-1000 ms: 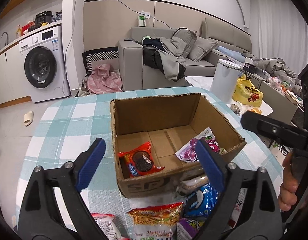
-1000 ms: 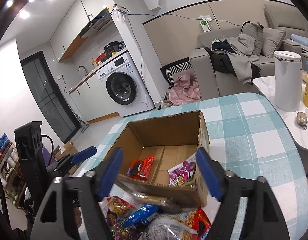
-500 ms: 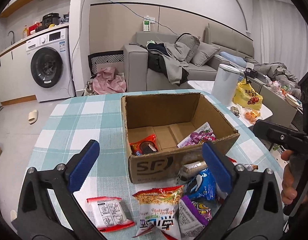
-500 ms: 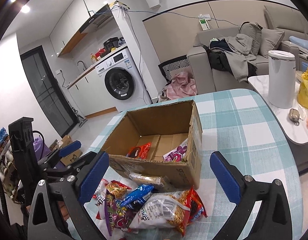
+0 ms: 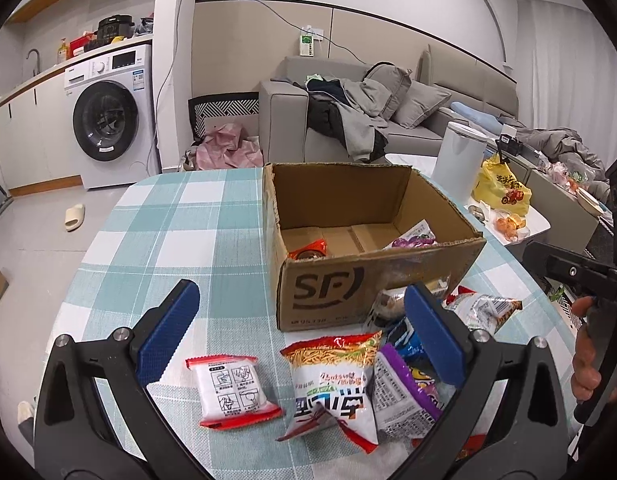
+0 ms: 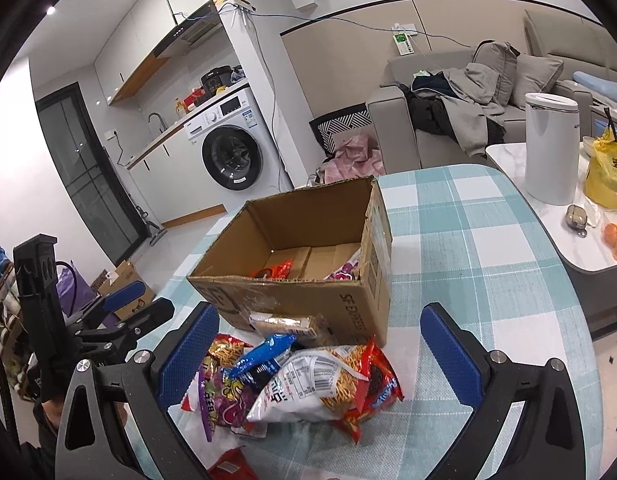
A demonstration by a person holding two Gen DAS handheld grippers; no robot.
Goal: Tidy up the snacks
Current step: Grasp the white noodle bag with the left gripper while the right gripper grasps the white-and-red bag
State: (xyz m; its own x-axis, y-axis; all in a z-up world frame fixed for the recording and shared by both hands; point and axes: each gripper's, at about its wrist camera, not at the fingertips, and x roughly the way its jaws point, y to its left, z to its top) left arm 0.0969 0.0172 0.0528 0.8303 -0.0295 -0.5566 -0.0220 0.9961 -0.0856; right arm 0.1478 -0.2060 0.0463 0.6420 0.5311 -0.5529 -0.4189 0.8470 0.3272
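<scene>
Table (image 5: 156, 240): checked cloth, fills centre frame.
Box (image 5: 372, 288): centre; two packets inside, mostly empty.
Snack pile (image 5: 348, 384): lower centre, outside box, still unsorted.
Left gripper (image 5: 300, 340), right gripper (image 6: 320, 352): fingers spread wide, empty.

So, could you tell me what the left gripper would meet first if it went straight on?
Probably the noodle packet lying between the open left gripper and the cardboard box; depth is uncertain.

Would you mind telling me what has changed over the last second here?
Both grippers, left gripper and right gripper, drew back from the cardboard box toward the loose snack pile, their jaws just opening wide with nothing gripped. The box and its two packets stayed put.
</scene>
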